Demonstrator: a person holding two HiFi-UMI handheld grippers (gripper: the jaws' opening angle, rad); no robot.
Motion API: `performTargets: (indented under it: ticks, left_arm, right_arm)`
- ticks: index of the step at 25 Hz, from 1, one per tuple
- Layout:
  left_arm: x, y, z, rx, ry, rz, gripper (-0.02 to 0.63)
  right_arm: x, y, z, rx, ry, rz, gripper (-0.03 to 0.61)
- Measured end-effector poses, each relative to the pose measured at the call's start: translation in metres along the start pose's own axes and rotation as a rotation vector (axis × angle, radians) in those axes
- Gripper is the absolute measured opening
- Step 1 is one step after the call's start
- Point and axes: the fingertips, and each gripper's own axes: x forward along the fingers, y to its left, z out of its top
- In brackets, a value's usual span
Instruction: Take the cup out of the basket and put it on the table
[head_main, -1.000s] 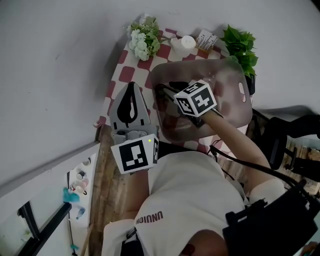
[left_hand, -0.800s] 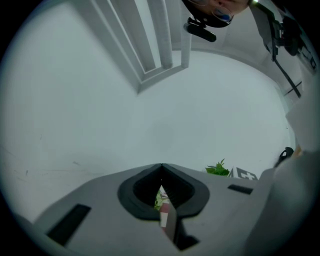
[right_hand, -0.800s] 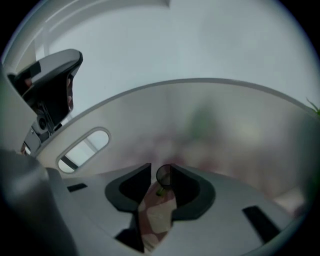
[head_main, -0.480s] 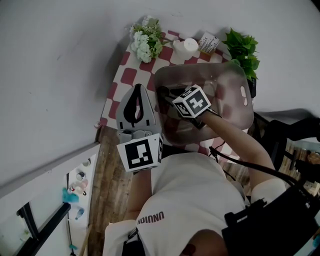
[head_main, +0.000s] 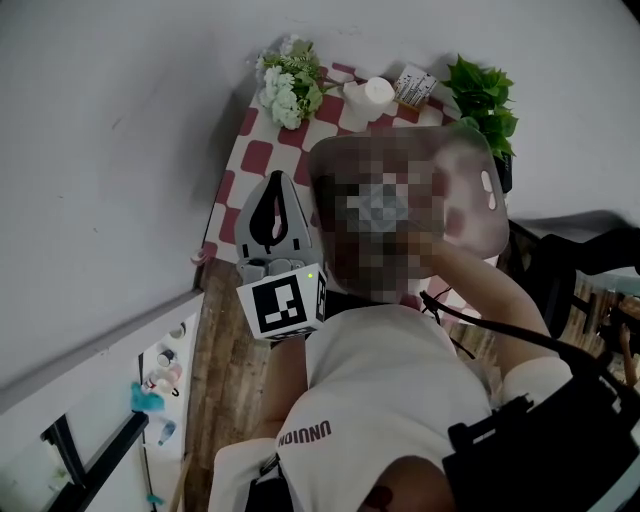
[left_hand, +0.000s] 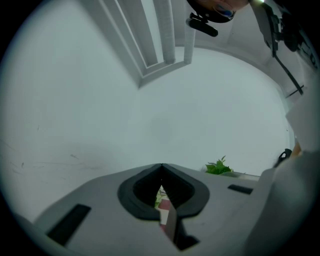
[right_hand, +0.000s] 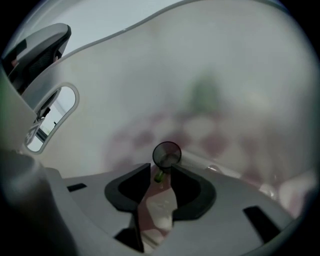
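A small dark cup (right_hand: 166, 154) lies on its side inside the translucent basket (head_main: 480, 215), its mouth turned toward the right gripper view. My right gripper (right_hand: 161, 169) is down in the basket with its jaws apart and its tips right at the cup's lower rim; the pads do not press on it. A small green bit (right_hand: 159, 176) shows between the tips. A mosaic patch hides this gripper in the head view. My left gripper (head_main: 277, 178) hangs shut and empty over the checkered table (head_main: 255, 160), left of the basket, pointing at the wall.
White flowers (head_main: 285, 85), a white candle (head_main: 375, 92), a card (head_main: 413, 85) and a green plant (head_main: 480, 95) line the table's far edge behind the basket. A black chair (head_main: 560, 270) stands at the right. Wooden floor (head_main: 215, 370) lies to the left.
The left gripper has drifted slightly up in the head view. The right gripper stayed inside the basket and is now under a mosaic patch.
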Motion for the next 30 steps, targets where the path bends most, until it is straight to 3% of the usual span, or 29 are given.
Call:
performTargets:
  ticks: [8, 18, 30]
  left_arm:
    - [0.002, -0.001, -0.005, -0.018, 0.009, -0.011, 0.012]
    - [0.004, 0.001, -0.008, -0.021, 0.015, -0.014, 0.012]
    - [0.005, 0.006, -0.005, -0.014, 0.013, -0.012, 0.012]
  right_arm:
    - [0.011, -0.004, -0.013, 0.039, 0.033, -0.019, 0.138]
    - [0.022, -0.004, -0.023, 0.015, 0.07, -0.033, 0.138]
    - [0.028, 0.006, -0.023, 0.065, 0.096, 0.012, 0.137]
